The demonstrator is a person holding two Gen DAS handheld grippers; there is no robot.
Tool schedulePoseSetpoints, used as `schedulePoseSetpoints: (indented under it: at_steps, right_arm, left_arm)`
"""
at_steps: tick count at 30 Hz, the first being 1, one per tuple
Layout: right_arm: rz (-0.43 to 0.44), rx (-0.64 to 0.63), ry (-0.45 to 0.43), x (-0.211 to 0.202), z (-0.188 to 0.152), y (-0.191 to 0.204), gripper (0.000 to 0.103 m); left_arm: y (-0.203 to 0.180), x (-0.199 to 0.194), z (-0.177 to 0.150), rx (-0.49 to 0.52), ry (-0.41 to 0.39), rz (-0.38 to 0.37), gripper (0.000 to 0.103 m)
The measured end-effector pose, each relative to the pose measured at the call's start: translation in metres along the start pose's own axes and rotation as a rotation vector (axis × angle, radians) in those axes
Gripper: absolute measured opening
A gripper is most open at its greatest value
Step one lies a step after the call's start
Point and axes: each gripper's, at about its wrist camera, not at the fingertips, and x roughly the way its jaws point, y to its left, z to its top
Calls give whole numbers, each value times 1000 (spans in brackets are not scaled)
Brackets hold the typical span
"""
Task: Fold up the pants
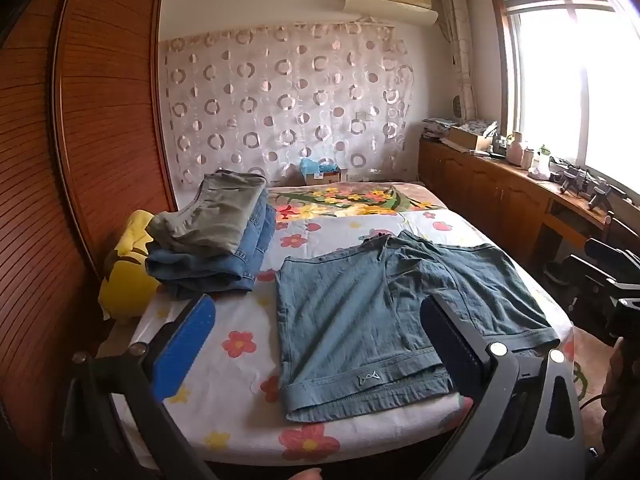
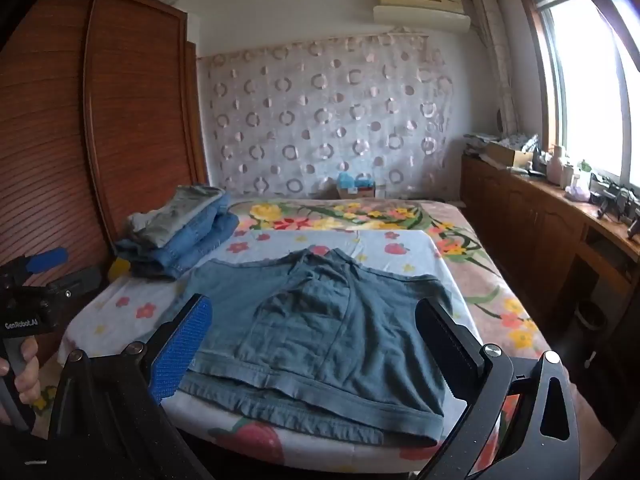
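A pair of blue-green shorts (image 1: 360, 320) lies spread flat on the flowered sheet at the near end of the bed, waistband toward me, legs pointing away; it also shows in the right wrist view (image 2: 320, 336). My left gripper (image 1: 316, 336) is open and empty, held above the near edge of the bed with its fingers on either side of the shorts' left half. My right gripper (image 2: 316, 340) is open and empty, held above the waistband. The left gripper's body also shows at the left edge of the right wrist view (image 2: 32, 300).
A stack of folded pants (image 1: 216, 236) lies at the bed's left side, by a yellow plush (image 1: 128, 264). A wooden wardrobe (image 1: 80, 140) stands left. A low cabinet (image 1: 500, 192) with clutter runs under the window at right. A cardboard box (image 1: 322, 174) sits at the bed's head.
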Motion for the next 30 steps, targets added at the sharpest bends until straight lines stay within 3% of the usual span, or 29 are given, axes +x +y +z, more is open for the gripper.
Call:
schedulePoseSetpoints:
  at_steps: [30]
  right_arm:
    - [1, 7, -4, 1, -2, -1, 103]
  left_arm:
    - [1, 0, 0, -5, -1, -3, 103]
